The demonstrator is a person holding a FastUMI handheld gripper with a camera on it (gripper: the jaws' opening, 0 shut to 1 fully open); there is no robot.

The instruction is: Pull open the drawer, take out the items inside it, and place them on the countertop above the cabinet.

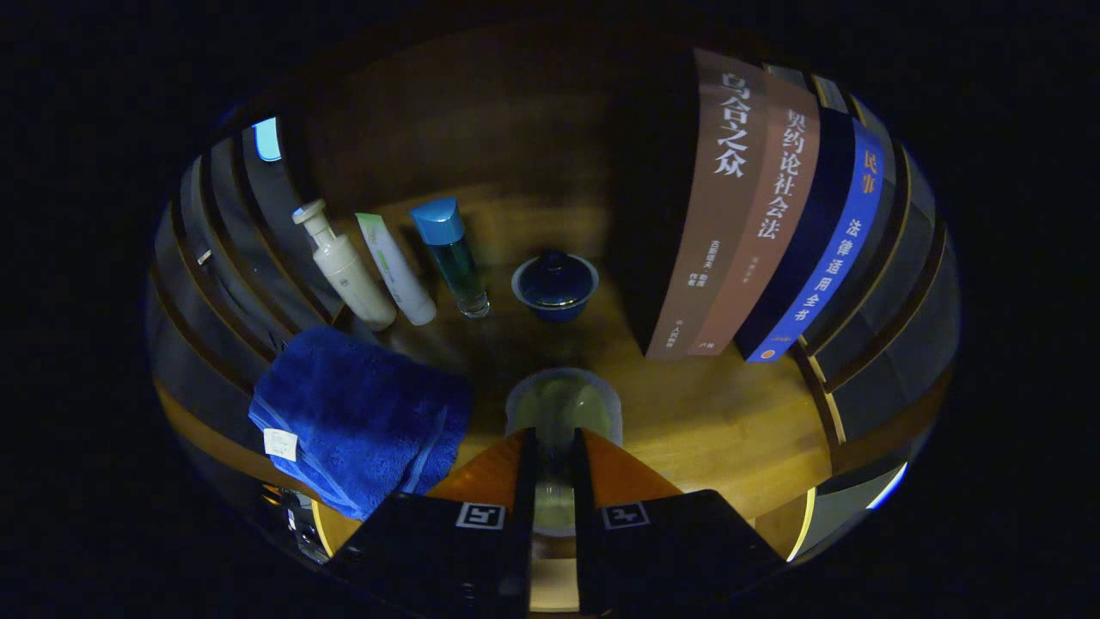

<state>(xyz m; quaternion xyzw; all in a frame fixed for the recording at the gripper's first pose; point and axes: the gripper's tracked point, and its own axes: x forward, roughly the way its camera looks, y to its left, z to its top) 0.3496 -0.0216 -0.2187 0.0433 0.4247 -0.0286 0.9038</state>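
My gripper (555, 440) is shut on a small see-through packet (563, 402) with a pale yellow-green filling. The packet sticks out just ahead of the fingertips and runs back between the two fingers. It hangs low over the wooden countertop (713, 421); I cannot tell whether it touches the wood. Beyond the packet, a dark blue lidded bowl (556, 285) stands on the countertop.
A folded blue towel (361, 421) lies left of the fingers. Behind it a white pump bottle (344, 271), a white tube (395, 273) and a blue-capped bottle (453, 258) stand in a row. Upright books (756, 215) stand to the right. Slatted walls close both sides.
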